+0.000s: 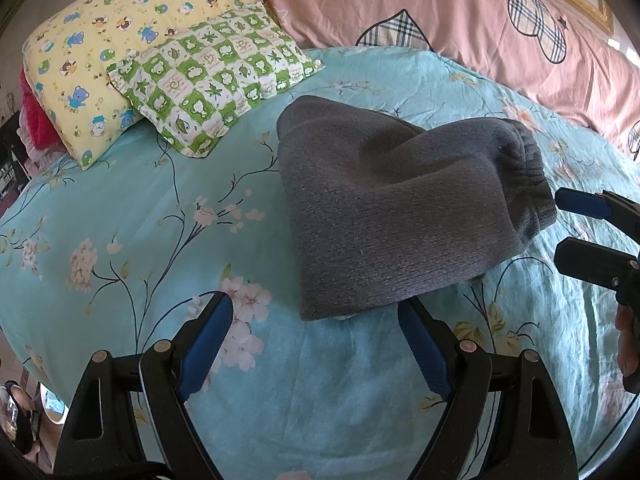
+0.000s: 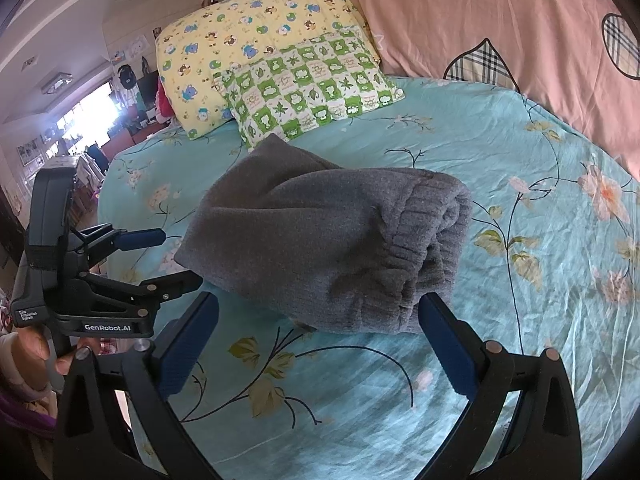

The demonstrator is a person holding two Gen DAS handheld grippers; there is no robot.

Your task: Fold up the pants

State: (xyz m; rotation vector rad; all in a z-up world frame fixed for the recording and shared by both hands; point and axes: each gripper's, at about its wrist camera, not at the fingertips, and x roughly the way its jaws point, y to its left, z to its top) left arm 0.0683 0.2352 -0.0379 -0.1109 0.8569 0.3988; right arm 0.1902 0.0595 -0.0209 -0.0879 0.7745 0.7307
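Observation:
The grey knit pants (image 1: 384, 204) lie folded into a thick bundle on the turquoise flowered bedsheet (image 1: 120, 208), with the ribbed waistband on the right end. They also show in the right wrist view (image 2: 320, 248). My left gripper (image 1: 316, 312) is open and empty, just short of the bundle's near edge. My right gripper (image 2: 320, 308) is open and empty, its jaws standing either side of the bundle's near waistband end without touching. The right gripper also shows at the right edge of the left wrist view (image 1: 560, 224), and the left gripper at the left of the right wrist view (image 2: 176, 256).
A yellow bear-print pillow (image 1: 100, 40) and a green checked pillow (image 1: 216, 76) lie at the far left of the bed. A pink quilt (image 1: 460, 12) runs along the back. The bed's left edge drops to a cluttered room (image 2: 60, 128).

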